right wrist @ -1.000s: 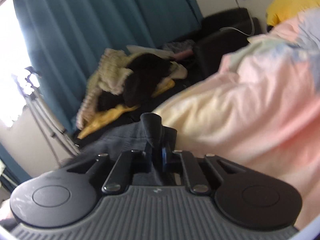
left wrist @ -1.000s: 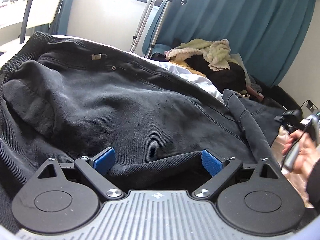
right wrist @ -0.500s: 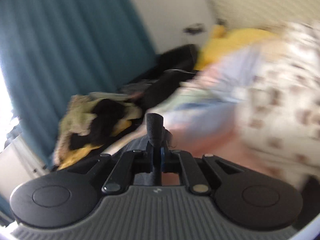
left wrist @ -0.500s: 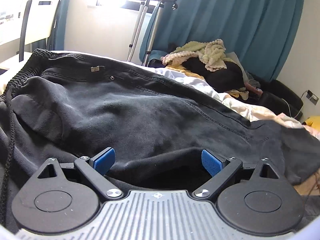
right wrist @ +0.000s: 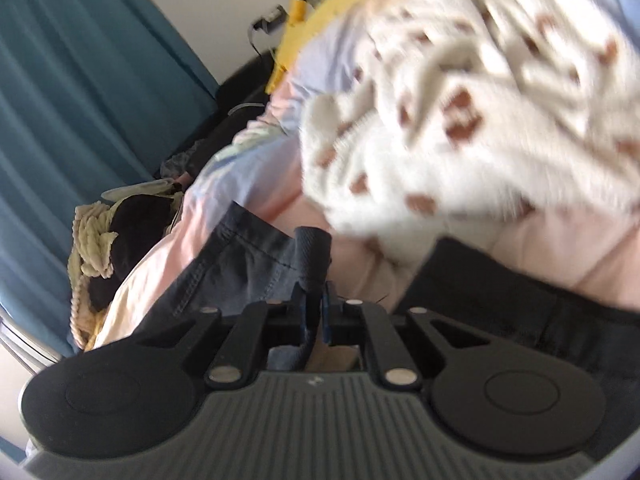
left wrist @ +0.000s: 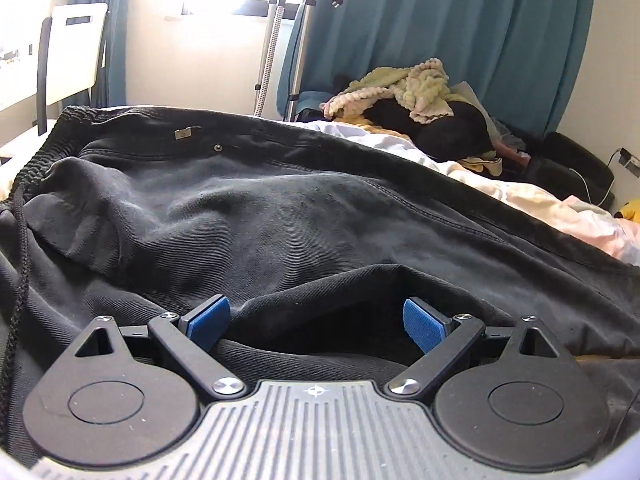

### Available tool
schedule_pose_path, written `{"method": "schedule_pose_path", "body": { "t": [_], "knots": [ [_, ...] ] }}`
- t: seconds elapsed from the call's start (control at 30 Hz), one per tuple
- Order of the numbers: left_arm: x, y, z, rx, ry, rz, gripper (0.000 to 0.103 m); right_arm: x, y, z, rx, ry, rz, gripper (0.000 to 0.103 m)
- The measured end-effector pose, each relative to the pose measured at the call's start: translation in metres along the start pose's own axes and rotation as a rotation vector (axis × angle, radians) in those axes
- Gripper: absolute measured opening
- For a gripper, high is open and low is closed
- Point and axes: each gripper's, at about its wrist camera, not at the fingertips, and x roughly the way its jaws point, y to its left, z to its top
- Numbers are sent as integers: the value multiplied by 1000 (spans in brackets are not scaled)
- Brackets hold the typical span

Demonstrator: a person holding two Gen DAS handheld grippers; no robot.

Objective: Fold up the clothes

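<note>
Dark grey-black trousers [left wrist: 280,208] lie spread across the bed, elastic waistband and drawstring at the left. My left gripper [left wrist: 316,324] is open, its blue pads [left wrist: 424,326] either side of a raised fold of the trousers, low on the cloth. In the right wrist view, my right gripper [right wrist: 316,300] is shut on the hem end of a trouser leg [right wrist: 248,264], which sticks up between the fingers over the pink bedding [right wrist: 256,184].
A pile of clothes [left wrist: 416,96] with a pale knit and black items lies at the far side of the bed. A white fleece with brown spots [right wrist: 460,100] is close at right. A metal stand [left wrist: 280,40], teal curtain and chair [left wrist: 68,52] stand behind.
The right gripper has carried the trouser leg away to the right over the bedding; the raised leg is gone from the left view. The left gripper has stayed open, low on the cloth.
</note>
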Motion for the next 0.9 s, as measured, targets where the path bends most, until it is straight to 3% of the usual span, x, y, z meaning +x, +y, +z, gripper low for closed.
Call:
{"method": "schedule_pose_path", "body": {
  "t": [0.1,0.2,0.23,0.27,0.43,0.5,0.57,0.63,0.7,0.8,0.9],
  "knots": [
    [1,-4,-3,22,-7,10,95,15,-13,3,78,29,41,19],
    [2,-8,-6,44,-15,20,95,24,-11,6,66,30,29,23],
    [3,-8,-6,46,-12,21,95,26,-8,6,60,33,43,22],
    [4,-9,-6,49,-9,22,95,27,-3,7,47,30,66,13],
    [7,-8,-5,48,9,20,95,-8,26,17,-36,-125,71,9],
    [7,-6,-5,43,16,16,95,-17,34,20,-115,-167,30,9],
    [8,-4,-5,35,24,16,95,-15,25,22,-125,-155,-28,9],
    [9,-5,-5,44,30,14,95,-3,9,19,-136,-90,-104,10],
    [9,-7,-5,55,20,15,95,5,1,15,-152,-42,-125,10],
    [7,-9,-4,61,15,10,95,-4,12,14,-227,-63,-119,17],
    [-4,-7,-2,54,-11,-2,95,-26,24,13,-314,-124,-122,31]
  ]
}}
